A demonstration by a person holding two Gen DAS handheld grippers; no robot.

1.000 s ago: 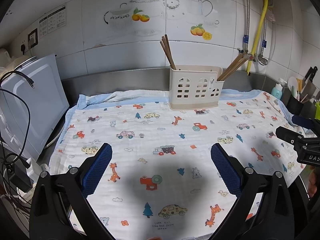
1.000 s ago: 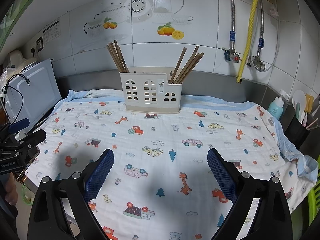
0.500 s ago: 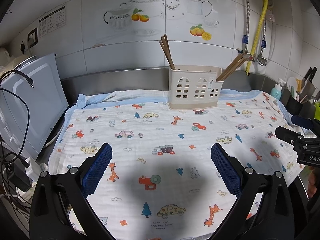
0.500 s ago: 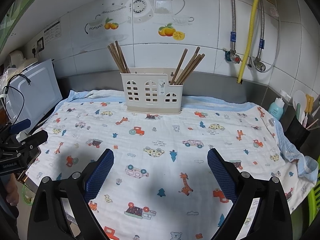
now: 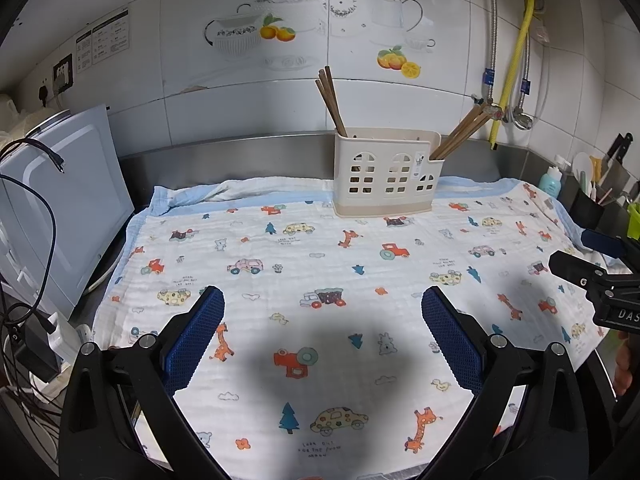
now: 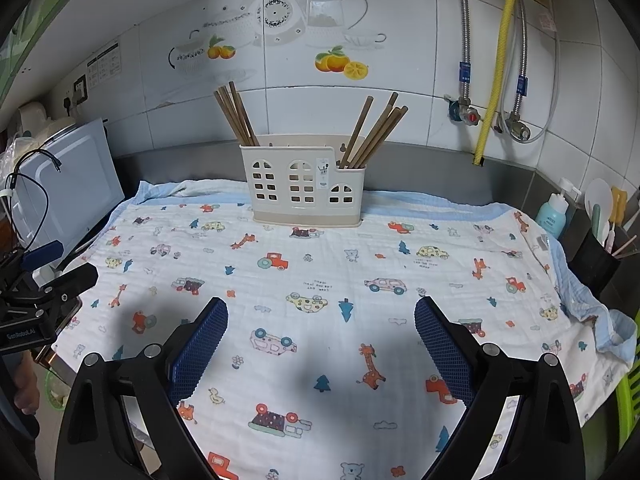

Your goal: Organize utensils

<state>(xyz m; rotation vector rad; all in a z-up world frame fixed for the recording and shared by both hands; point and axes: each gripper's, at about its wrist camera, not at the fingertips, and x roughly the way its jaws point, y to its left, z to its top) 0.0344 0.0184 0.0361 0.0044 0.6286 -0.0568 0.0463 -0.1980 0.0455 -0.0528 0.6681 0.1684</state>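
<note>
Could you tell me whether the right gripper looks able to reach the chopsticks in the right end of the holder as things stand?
Probably yes. The right gripper is open and holds nothing, and only bare printed cloth lies between it and the holder. The chopsticks lean out above the rim, uncovered.

"GenRobot.AI" on the left gripper [image 6: 52, 280]; "DAS", cut off, on the right gripper [image 5: 592, 276].

left tool [image 5: 322, 332]: black arms, silver screws | right tool [image 6: 321, 338]: blue textured pads
</note>
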